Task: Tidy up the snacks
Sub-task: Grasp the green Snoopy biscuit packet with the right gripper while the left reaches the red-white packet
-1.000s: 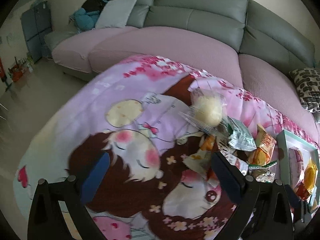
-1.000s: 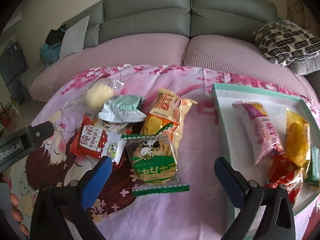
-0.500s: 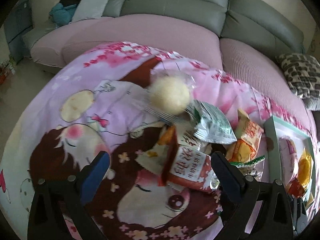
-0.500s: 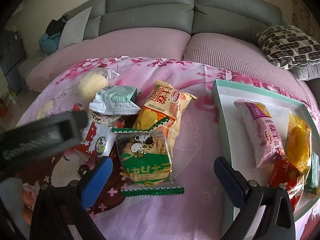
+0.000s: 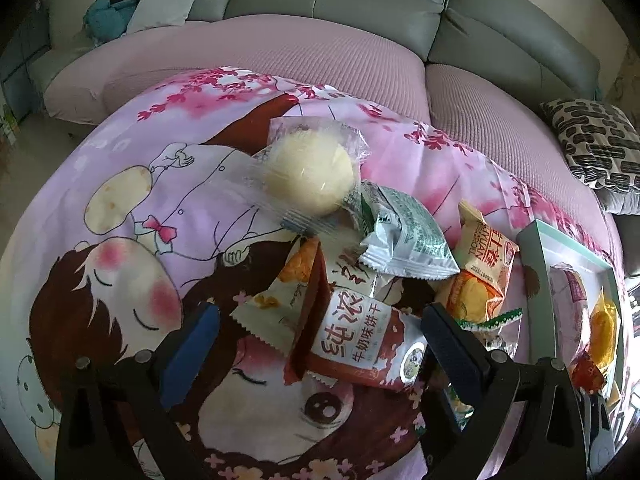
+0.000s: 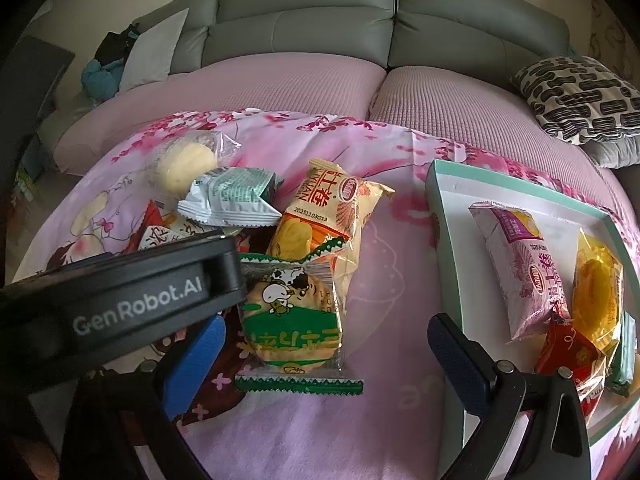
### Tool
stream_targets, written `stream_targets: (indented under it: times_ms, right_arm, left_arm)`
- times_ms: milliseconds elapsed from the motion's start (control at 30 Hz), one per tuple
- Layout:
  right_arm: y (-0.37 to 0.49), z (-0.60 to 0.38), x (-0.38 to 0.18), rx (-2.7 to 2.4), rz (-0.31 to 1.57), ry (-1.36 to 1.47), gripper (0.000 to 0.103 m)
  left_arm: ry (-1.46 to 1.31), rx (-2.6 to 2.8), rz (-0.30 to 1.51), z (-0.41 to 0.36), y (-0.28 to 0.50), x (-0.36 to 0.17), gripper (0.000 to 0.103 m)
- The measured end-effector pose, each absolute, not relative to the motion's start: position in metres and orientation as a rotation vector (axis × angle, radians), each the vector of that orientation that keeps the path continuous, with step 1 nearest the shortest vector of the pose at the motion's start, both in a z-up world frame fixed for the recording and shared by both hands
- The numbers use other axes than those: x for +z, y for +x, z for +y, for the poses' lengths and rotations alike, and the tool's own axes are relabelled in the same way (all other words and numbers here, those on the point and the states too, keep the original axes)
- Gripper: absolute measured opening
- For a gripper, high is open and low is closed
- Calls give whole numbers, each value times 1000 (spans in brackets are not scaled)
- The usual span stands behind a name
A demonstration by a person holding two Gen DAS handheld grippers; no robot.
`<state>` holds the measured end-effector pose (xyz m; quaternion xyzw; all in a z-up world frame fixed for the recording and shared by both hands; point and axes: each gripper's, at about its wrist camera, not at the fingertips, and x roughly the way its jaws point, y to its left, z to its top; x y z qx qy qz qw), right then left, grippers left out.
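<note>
**Left Gripper: Approach to the Red Milk-Biscuit Packet**

While the left gripper (image 5: 320,334) stands wide around the red milk-biscuit packet (image 5: 356,344) on the cartoon blanket (image 5: 120,200), lower it squarely and pinch the packet body only. The right gripper (image 6: 326,348), also wide, hovers empty over the green cow-print packet (image 6: 292,316), beside the teal-rimmed tray (image 6: 444,248).

A printed cloth cover (image 5: 168,184), matt and softly creased, is seen under glossy crinkled plastic snack wrappers (image 5: 360,340). At twelve o'clock a sofa (image 6: 304,20) is upholstered in smooth grey leather-like material, its seat covered in ribbed pink fabric (image 6: 280,84).
</note>
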<state>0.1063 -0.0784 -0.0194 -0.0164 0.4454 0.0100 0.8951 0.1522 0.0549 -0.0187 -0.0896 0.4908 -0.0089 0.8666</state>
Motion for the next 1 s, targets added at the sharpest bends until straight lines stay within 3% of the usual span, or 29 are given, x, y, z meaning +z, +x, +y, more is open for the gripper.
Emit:
stream_targets:
  times_ms: [600, 833, 1000]
  right_arm:
    - [106, -73, -22, 29, 934, -64, 102]
    - [106, -72, -25, 44, 951, -40, 89]
    - [106, -72, -27, 54, 961, -17, 71]
  left_arm:
    - [-182, 83, 1040, 88, 132, -15, 101]
    - [-199, 170, 1044, 117, 125, -17, 101]
    - [-177, 158, 1049, 119, 122, -16, 101]
